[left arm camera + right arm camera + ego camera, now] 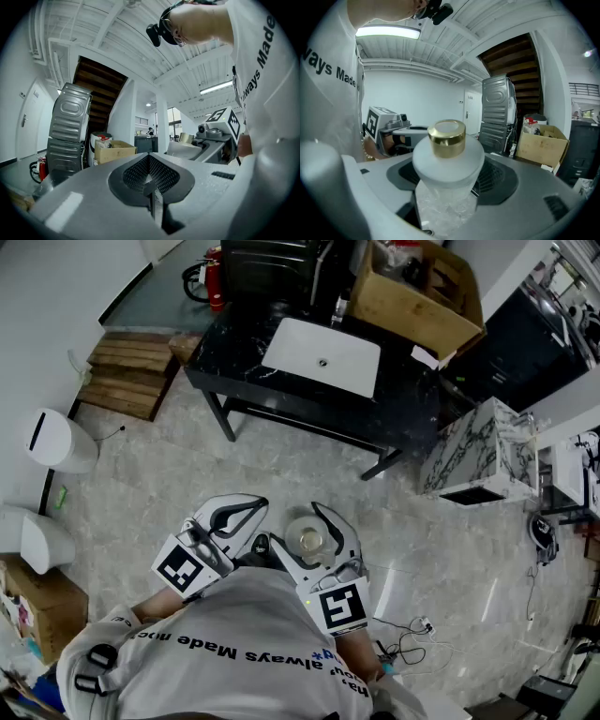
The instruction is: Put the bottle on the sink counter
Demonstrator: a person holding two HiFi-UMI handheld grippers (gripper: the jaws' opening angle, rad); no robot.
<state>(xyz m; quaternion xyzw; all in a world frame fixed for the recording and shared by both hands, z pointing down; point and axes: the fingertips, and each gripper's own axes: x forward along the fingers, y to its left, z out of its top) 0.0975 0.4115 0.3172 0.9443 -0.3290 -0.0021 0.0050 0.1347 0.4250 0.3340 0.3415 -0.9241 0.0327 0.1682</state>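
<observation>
Bottle (448,159) is clamped in the right gripper (317,538). Left gripper (151,187) jaws are together, empty. Step: carry. Next, advance to the counter (412,404) at 12 o'clock and set the bottle upright.

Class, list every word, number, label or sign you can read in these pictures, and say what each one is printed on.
"always Made": on the person's white shirt, upside down in the head view; the words beside it are folded or cut off and unreadable.
"ways Made": the same print, cropped, in both gripper views.
No letters or numbers: the marker cubes carry only black square patterns.
No readable label: the bottle.
</observation>
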